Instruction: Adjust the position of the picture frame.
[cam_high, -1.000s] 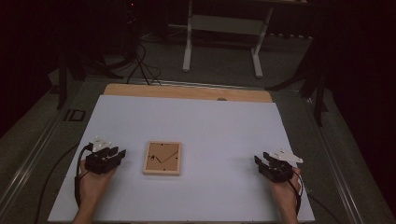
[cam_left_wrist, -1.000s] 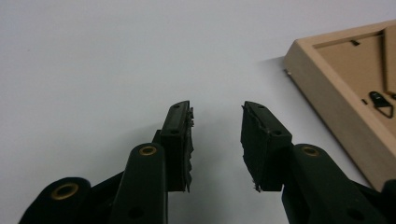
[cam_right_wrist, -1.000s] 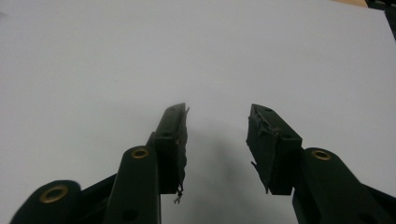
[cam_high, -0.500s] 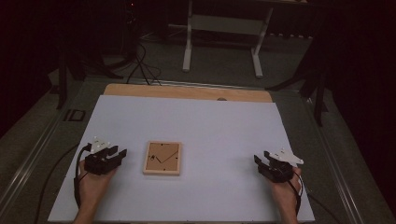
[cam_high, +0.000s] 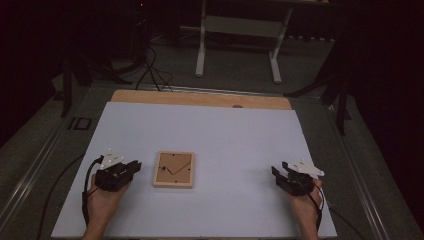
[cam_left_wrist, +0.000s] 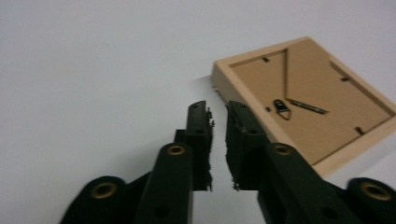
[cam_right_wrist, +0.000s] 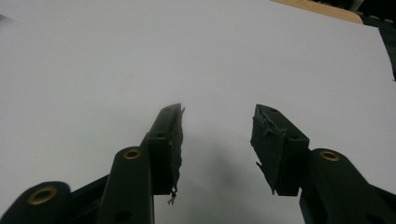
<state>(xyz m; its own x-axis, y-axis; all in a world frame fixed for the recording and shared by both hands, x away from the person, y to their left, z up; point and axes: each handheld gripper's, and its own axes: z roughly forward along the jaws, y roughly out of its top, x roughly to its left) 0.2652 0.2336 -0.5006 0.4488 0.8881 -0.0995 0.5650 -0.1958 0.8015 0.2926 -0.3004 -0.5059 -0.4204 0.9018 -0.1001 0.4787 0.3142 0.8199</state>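
My left gripper (cam_left_wrist: 217, 116), jaws just narrowed to an empty slit, sits beside the picture frame (cam_left_wrist: 303, 95); it could shove it. Right gripper (cam_right_wrist: 217, 122) gapes empty.

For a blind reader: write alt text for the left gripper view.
A wooden frame lies back side up on a white table, a small metal hanger at its middle. The left gripper points at its near corner, jaws just closing to a narrow gap with nothing between them.
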